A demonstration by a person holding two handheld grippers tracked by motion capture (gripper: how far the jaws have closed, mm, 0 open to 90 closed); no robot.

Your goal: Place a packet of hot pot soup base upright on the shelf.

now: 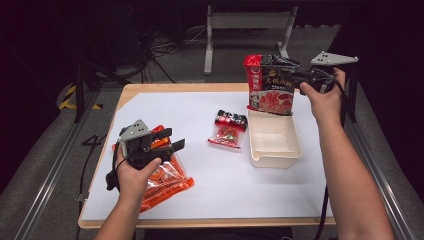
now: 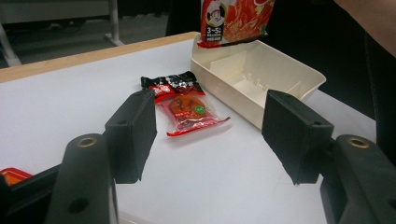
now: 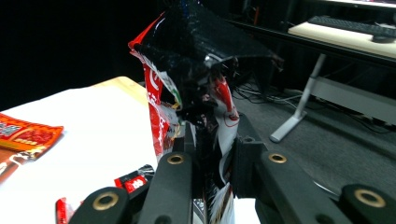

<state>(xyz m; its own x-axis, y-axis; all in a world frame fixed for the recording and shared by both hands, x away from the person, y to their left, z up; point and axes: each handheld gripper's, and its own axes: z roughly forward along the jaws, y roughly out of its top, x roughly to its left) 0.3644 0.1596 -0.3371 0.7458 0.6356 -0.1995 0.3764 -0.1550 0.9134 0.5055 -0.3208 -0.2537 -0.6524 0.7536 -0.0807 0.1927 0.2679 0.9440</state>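
So the right gripper point(image 1: 299, 76) is pinched tight on the upper part of a big red and black bag point(image 1: 270, 85), holding it upright in the air right over the far end of the cream tray point(image 1: 290, 150). From the left gripper view the bag's bottom edge hangs just above the tray's far rim, maybe brushing it, can't quite tell. The tray itself sits toward the right side of the table point(image 1: 220, 200), long side running away from the person, with a bare strip of white between it and the right table edge.

Just left of the tray there's a small snack packet point(image 1: 229, 129), lying flat, near it but not touching. Well left of the tray, the left gripper point(image 1: 167, 142) hovers with its jaws spread wide and nothing between them, over an orange packet point(image 1: 167, 182) that lies close to the table's left edge.

Between the orange packet and the tray, the near part of the table is open white surface, plenty of room there.
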